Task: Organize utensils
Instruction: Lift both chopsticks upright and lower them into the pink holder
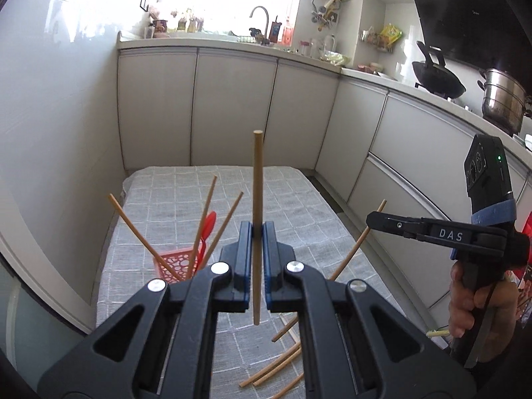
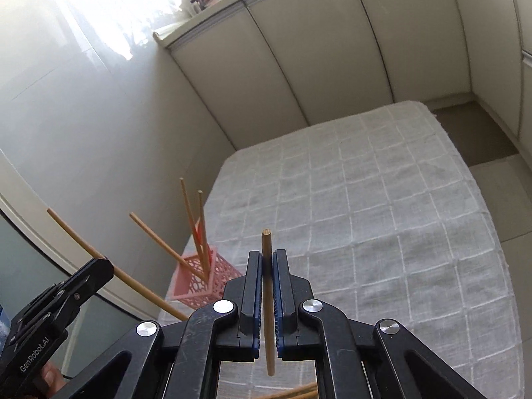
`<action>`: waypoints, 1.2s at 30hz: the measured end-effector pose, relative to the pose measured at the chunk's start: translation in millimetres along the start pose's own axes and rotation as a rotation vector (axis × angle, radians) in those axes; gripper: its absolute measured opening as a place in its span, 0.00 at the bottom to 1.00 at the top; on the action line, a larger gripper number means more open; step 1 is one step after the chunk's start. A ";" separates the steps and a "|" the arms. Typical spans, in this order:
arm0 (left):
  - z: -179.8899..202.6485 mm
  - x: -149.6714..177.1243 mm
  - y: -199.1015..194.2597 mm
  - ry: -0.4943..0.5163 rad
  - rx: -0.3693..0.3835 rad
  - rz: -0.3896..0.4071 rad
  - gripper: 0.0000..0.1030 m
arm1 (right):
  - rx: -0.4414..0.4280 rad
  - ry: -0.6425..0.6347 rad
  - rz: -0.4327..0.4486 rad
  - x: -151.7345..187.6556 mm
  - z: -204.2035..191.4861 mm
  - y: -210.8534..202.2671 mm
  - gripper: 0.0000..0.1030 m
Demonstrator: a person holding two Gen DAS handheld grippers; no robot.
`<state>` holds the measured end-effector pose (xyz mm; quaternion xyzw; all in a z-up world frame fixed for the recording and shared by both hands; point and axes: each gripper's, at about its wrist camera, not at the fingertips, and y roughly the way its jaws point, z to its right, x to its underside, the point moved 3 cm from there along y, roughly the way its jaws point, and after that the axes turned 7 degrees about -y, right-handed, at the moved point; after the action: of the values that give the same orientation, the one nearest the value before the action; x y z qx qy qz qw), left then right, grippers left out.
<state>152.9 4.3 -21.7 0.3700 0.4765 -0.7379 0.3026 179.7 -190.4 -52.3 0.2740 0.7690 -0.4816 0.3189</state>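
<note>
Readable writing: "DAS" in pale letters on the side of the right gripper [image 1: 374, 221] at the right of the left-wrist frame; "GenRobot.AI" along the body of the left gripper [image 2: 99, 266] at the lower left of the right-wrist frame. No other legible text.

Left gripper [image 1: 257, 229], low centre of its own frame: jaws pressed together, pinching one wooden chopstick [image 1: 257, 179] that stands near upright, top end well above the pads, bottom end hanging below them. Right gripper [image 2: 267, 261], low centre of its own frame: likewise clamped on a second chopstick [image 2: 266, 242], near upright, a short length above the pads. Held by a hand [image 1: 472, 302] at the right edge.

Pink perforated basket [image 1: 173, 264] at lower left of the left-wrist frame, near the table's left edge and close to the wall, holding three tilted chopsticks [image 1: 207, 216] and a red spoon [image 1: 207, 224]. Loose chopsticks [image 1: 272, 369] lying at the bottom of the frame, partly hidden behind the gripper arms.

Checked grey tablecloth [image 2: 382, 199] bare across centre, right and far end. Beyond the far edge, a narrow strip of floor before white cabinet doors [image 1: 232, 109]; open floor also off the right side.
</note>
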 end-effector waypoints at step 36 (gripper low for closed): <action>-64.9 1.5 76.1 -0.028 -0.251 -0.037 0.07 | -0.047 -0.039 0.081 -32.9 -61.0 95.0 0.05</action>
<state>229.7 36.7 -77.1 0.3098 0.5677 -0.6830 0.3396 256.3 -101.7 -60.9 0.2880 0.7619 -0.4554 0.3594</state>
